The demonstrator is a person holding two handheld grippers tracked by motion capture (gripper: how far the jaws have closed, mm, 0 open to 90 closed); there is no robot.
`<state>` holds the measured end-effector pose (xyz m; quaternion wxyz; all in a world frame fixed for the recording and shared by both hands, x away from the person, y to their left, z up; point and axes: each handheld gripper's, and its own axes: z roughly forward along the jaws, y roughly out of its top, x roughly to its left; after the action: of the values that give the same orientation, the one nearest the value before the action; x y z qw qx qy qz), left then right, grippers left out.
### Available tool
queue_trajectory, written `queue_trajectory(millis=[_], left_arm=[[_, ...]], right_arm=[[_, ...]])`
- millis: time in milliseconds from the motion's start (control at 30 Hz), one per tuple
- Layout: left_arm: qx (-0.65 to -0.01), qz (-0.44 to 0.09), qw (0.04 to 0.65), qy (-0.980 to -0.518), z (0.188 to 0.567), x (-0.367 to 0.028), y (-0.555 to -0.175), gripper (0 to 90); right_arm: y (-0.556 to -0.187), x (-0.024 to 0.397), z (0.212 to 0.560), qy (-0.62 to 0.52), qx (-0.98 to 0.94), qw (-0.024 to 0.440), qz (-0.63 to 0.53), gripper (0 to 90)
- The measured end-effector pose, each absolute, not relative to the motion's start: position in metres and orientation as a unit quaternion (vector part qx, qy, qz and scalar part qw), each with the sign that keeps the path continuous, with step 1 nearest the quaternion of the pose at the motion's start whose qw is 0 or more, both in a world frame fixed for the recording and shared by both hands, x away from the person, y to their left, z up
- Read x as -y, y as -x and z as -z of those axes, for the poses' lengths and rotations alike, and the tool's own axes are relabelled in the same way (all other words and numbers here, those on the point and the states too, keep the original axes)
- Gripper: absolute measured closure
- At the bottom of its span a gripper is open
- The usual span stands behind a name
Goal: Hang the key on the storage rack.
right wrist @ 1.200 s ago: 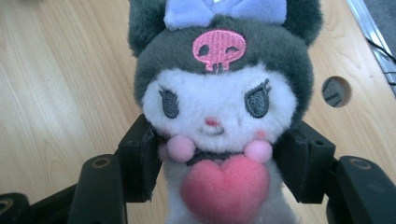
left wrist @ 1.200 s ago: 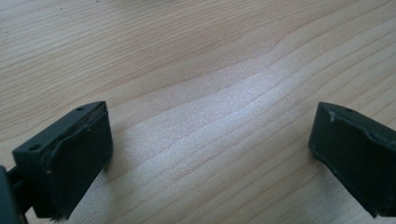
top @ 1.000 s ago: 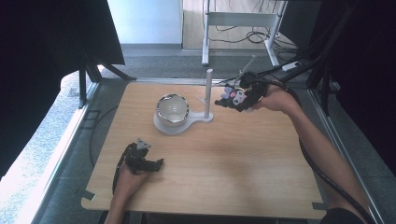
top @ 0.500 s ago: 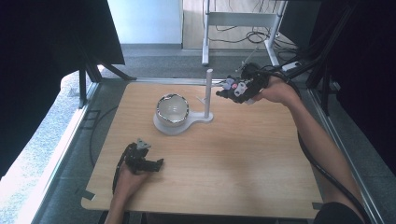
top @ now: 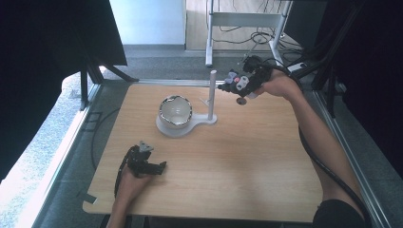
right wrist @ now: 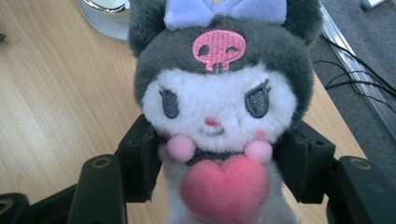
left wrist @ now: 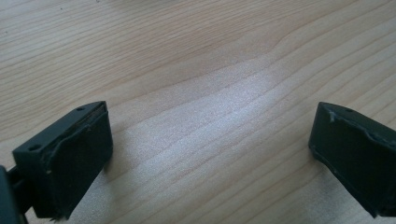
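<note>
- Right tool [top: 236, 86] clamped on the plush toy [right wrist: 219, 116], pads squeezing its sides just under the head.
- Compared with a second ago: lifted a bit and drifted toward the far edge of the bench [top: 266, 156], toy now level with the top of the white post [top: 212, 95].
- Looks like a carry toward the stand, maybe the shiny bowl [top: 175, 110] beside the post.
- Left tool [top: 151, 167] parked near the front edge, same spot, jaws wide apart, nothing between.
</note>
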<state>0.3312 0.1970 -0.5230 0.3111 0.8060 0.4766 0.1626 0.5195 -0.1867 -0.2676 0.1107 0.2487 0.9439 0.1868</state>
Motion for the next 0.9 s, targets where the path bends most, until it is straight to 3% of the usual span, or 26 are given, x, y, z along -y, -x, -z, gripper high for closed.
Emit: queue_trajectory(millis=[567, 900], left_arm=[[-0.477, -0.162, 0.311, -0.806, 0.523, -0.197, -0.331, 0.0], [-0.477, -0.163, 0.311, -0.806, 0.523, -0.197, -0.331, 0.0]], right_arm=[[-0.512, 0.163, 0.269, -0.222, -0.951, 0.097, -0.191, 37.5], [-0.5, 0.153, 0.296, -0.215, -0.956, 0.078, -0.182, 37.4]])
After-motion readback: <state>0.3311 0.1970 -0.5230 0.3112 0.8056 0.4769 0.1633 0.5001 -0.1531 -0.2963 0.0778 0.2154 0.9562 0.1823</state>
